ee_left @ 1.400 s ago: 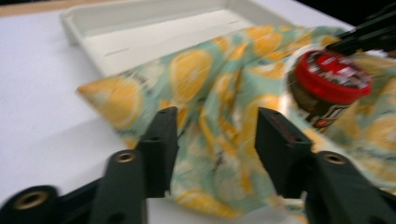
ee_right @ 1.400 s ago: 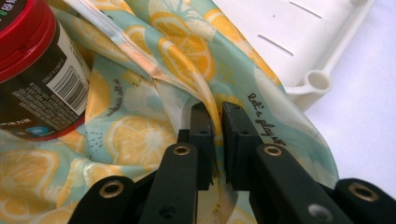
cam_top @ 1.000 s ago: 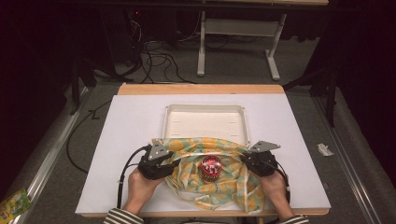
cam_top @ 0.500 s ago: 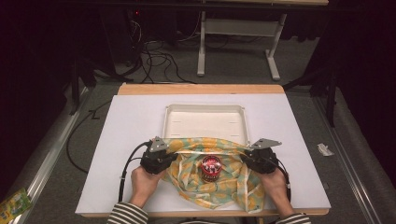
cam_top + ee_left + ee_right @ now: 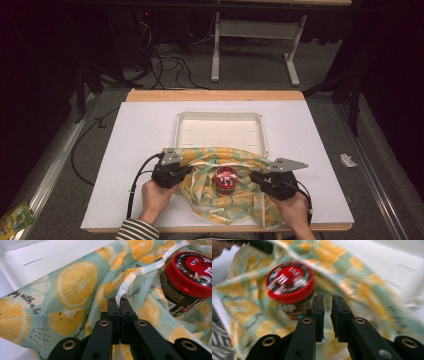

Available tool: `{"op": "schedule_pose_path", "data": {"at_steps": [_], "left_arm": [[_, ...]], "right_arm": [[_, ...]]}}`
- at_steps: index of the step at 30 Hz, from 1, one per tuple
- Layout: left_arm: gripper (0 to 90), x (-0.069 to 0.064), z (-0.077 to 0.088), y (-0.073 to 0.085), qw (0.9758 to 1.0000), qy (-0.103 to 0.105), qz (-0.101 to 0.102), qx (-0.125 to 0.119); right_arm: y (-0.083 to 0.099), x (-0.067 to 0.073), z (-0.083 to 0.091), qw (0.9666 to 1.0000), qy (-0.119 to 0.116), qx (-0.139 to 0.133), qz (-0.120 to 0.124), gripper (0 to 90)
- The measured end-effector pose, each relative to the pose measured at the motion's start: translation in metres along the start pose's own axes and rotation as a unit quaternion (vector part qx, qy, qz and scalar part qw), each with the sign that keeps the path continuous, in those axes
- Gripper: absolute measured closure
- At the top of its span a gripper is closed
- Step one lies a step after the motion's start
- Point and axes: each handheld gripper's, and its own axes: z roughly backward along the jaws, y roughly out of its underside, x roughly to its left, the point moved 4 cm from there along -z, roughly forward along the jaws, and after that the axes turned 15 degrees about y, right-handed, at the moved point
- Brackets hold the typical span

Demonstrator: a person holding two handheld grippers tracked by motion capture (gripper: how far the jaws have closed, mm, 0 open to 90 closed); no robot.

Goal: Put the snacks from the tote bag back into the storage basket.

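- White table top (image 5: 135,150) with a bare wooden strip along the far edge; white shallow rectangular plastic tray (image 5: 218,131) sits at centre, far of the cloth.
- Crumpled pale-green fabric with a yellow lemon-slice print and a white tape hem (image 5: 210,185) lies on the near half of the table; its far edge overlaps the tray's near rim.
- Dark round jar with a red screw lid (image 5: 225,179) stands upright on the fabric, about midway between the two grippers.
- Left gripper (image 5: 176,171) at the fabric's left edge. In the left gripper view the black jaws are closed tight on the white tape hem (image 5: 126,285); the jar (image 5: 188,280) sits to the right of it, apart from the jaws.
- Right gripper (image 5: 262,178) at the fabric's right side, just right of the jar. Right gripper view is motion-blurred: jaws stand narrow with a slim gap, nothing visibly between them, fabric beneath, jar (image 5: 289,285) just past them to the left.
- Person's hands come in from the near edge; striped sleeve (image 5: 134,231) on the left arm.
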Motion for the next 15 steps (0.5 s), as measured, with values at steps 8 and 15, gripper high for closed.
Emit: {"op": "schedule_pose_path", "data": {"at_steps": [8, 15], "left_arm": [[89.5, 0.0, 0.004, 0.001, 1.0, -0.003, -0.001, -0.001], [89.5, 0.003, 0.008, 0.001, 0.9999, -0.012, 0.002, -0.006]], "right_arm": [[0.018, 0.023, -0.018, 0.9983, -0.008, 0.051, 0.025, 85.2], [0.03, 0.007, -0.027, 0.9952, 0.035, 0.088, 0.026, 85.2]]}}
